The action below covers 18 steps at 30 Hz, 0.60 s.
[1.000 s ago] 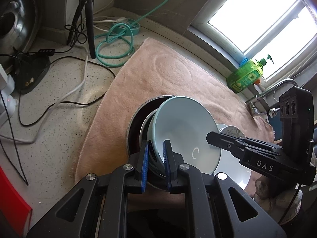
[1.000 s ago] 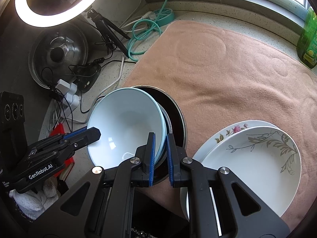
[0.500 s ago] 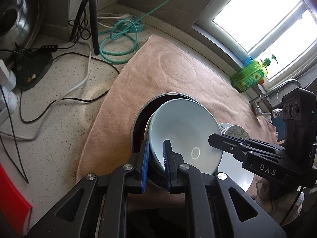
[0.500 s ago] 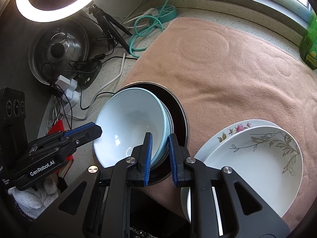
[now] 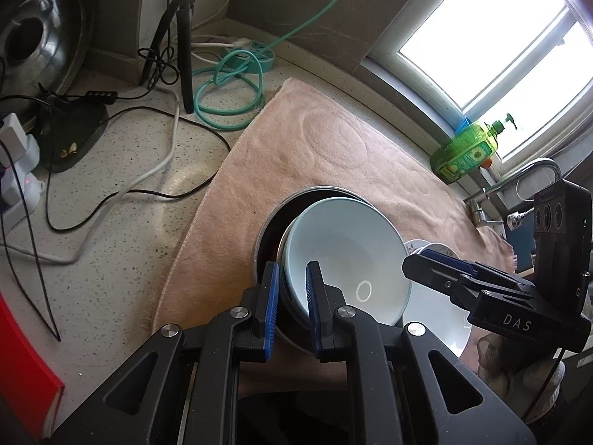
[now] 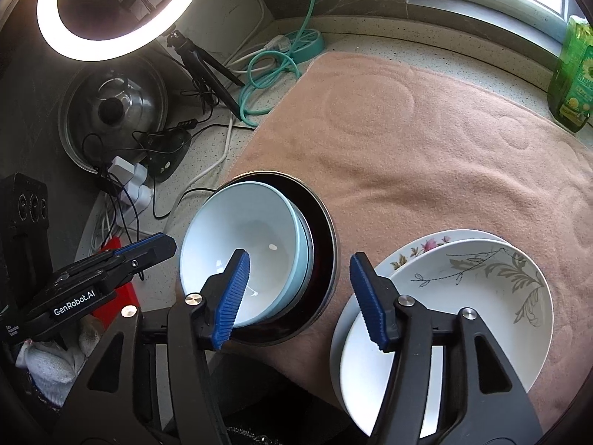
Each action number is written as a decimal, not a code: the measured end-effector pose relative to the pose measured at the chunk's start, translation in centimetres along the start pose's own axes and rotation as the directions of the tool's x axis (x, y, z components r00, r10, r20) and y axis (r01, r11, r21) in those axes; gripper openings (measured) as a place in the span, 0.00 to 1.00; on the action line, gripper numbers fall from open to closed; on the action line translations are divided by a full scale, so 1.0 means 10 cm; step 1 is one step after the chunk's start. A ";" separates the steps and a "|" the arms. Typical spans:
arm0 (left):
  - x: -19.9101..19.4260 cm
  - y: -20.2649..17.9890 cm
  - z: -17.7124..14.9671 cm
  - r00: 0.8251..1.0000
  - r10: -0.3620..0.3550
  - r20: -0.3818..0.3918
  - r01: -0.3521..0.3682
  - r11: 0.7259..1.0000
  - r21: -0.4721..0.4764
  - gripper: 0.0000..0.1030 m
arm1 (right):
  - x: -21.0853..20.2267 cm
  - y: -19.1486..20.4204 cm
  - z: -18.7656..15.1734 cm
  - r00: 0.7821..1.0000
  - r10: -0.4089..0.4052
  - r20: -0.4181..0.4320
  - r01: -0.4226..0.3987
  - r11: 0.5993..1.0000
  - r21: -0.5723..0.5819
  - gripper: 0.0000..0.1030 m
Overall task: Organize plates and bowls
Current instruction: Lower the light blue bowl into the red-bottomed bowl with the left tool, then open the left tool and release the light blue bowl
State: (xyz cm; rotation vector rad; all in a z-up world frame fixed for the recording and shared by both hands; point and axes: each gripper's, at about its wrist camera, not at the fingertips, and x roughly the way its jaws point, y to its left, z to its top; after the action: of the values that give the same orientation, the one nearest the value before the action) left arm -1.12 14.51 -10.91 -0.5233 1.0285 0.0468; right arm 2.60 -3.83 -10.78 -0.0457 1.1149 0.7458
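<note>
A pale blue bowl (image 5: pixel 344 248) sits tilted, nested in another pale blue bowl inside a dark metal-rimmed bowl (image 5: pixel 268 230) on the pink towel (image 5: pixel 326 152). My left gripper (image 5: pixel 291 285) straddles the blue bowl's near rim with a small gap at the pads. My right gripper (image 6: pixel 296 282) is wide open above the same bowl (image 6: pixel 252 237) and the dark bowl (image 6: pixel 322 230). Two stacked white plates (image 6: pixel 481 289) with floral patterns lie on the towel to the right.
Green dish soap bottle (image 5: pixel 467 148) by the window and a tap (image 5: pixel 519 181). Teal cable coil (image 5: pixel 229 85), tripod (image 5: pixel 181 37), black cables, power adapters (image 6: pixel 129 178) and a steel lid (image 6: pixel 111 111) crowd the counter on the left. A red object (image 5: pixel 22 363) lies at the near left.
My right gripper has opened wide and let go of the blue bowl's rim. My left gripper's jaws have loosened slightly. The bowl has settled lower into the stack.
</note>
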 end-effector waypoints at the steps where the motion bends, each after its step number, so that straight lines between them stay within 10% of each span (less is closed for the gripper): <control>1: -0.01 0.01 0.01 1.000 0.003 0.003 -0.003 1.000 -0.004 0.18 | -0.02 -0.02 0.00 1.000 0.004 0.005 -0.004 1.000 0.006 0.61; 7: -0.08 0.15 0.04 1.000 0.009 0.028 -0.008 0.999 -0.053 0.56 | -0.12 -0.17 0.02 0.999 0.012 0.033 -0.013 0.999 0.047 0.79; 18: -0.03 0.36 0.01 1.000 0.029 -0.003 -0.029 0.995 -0.096 0.57 | -0.18 -0.42 0.04 0.999 0.010 0.033 -0.013 0.994 0.105 0.80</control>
State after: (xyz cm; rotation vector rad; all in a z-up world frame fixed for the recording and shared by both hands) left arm -2.18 17.72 -12.04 -0.5963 1.0391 0.1223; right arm 4.93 -7.81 -10.51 0.0615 1.1230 0.6949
